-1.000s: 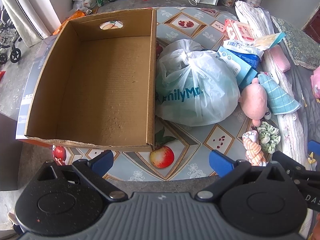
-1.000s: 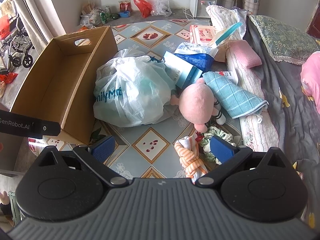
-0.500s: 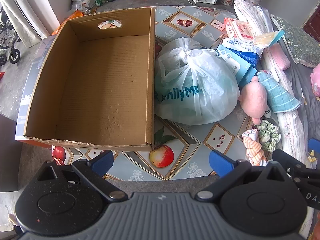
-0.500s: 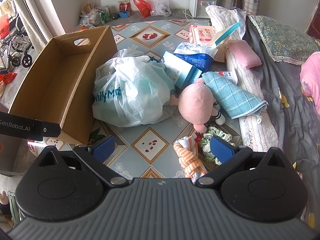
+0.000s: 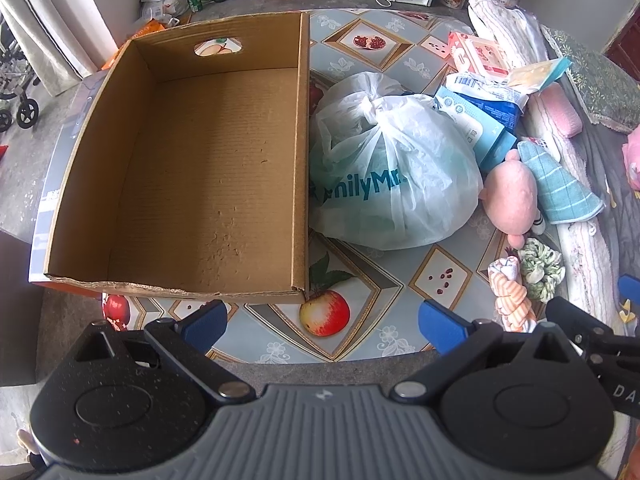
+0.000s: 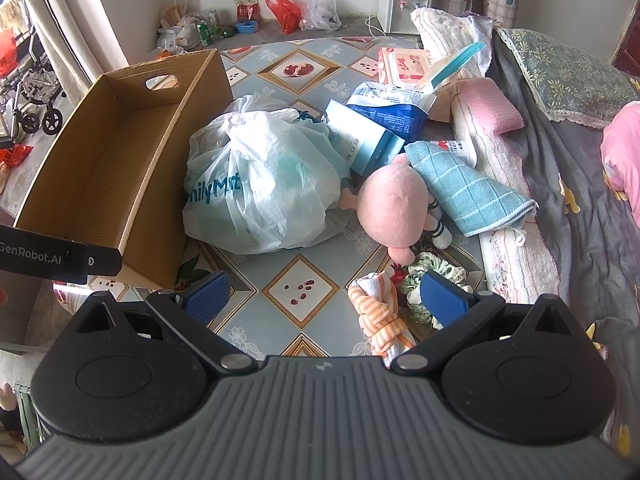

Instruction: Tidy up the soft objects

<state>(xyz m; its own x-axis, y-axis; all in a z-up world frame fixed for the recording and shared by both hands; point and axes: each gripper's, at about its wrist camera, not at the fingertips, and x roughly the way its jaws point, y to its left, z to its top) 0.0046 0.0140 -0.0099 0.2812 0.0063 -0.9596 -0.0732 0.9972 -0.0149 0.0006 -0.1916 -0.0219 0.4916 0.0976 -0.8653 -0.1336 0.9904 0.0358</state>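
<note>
An empty cardboard box [image 5: 192,184] [image 6: 100,184] stands on the left of a fruit-patterned table. Beside it lies a knotted white plastic bag [image 5: 392,176] [image 6: 260,184]. Right of the bag lie a pink plush doll [image 5: 514,200] [image 6: 394,208], a teal checked cloth [image 5: 560,188] [image 6: 468,192], a green scrunchie [image 5: 542,268] [image 6: 440,270] and an orange-striped knotted cloth [image 5: 510,292] [image 6: 380,316]. My left gripper [image 5: 322,324] hovers open over the table's near edge, below the box. My right gripper [image 6: 324,300] is open just above the striped cloth and scrunchie, holding nothing.
Blue and white packets [image 6: 380,120] and a pink wipes pack [image 6: 404,66] lie behind the doll. A rolled towel [image 6: 512,208], a pink sponge [image 6: 496,108] and grey bedding [image 6: 580,208] line the right side. Bags and a water dispenser [image 6: 404,4] stand along the far wall.
Both grippers have drifted slightly back from the table, so everything looks a little farther away. Nothing was taken hold of and no object moved.
</note>
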